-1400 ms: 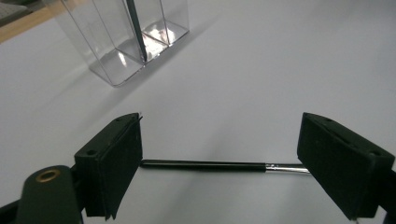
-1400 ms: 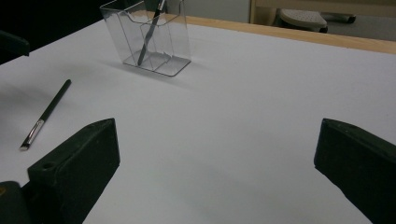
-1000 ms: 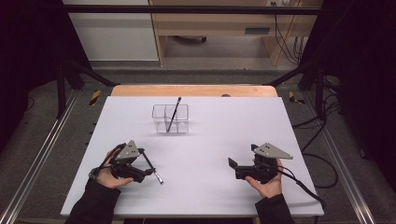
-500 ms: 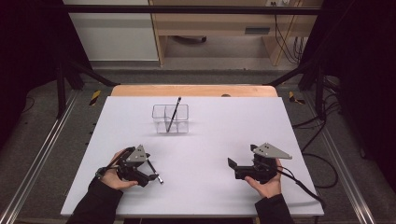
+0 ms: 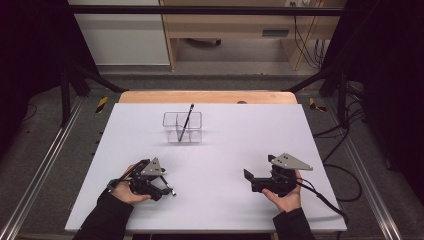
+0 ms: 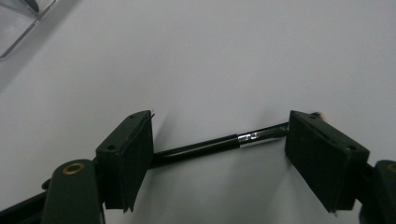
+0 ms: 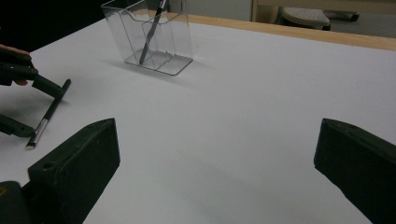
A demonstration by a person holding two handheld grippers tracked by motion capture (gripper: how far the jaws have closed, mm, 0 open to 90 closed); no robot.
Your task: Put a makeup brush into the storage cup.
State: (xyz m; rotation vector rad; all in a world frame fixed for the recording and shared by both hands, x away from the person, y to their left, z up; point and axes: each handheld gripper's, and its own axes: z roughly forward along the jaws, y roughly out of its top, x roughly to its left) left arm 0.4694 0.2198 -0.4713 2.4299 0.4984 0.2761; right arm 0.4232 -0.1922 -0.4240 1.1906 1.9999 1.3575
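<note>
Work in hand: picking a black pen up off the white worktop, most likely to stand it in the clear holder farther back.
What has just changed: the left gripper has slid along the pen toward its silver-tipped near end, and its jaws have just been closing, with the pen between them.
Left gripper now: part open. In the left gripper view the pen runs crosswise from one pad to the other, lengthwise in the gap and not across it. Whether the pads already touch it I cannot tell; they do not look clamped on it.
Pen position: flat on the worktop at the near left, well apart from the holder.
Right gripper: jaws wide open with nothing in them, parked at the near right on the worktop.
Holder: upright at mid-worktop, with 1 pen already leaning in it.
Meaning for the task: the grasp is under way but not made. Because the pen lies along the gap, closing further may only nudge its ends, so a turn of the wrist looks advisable before lifting.
</note>
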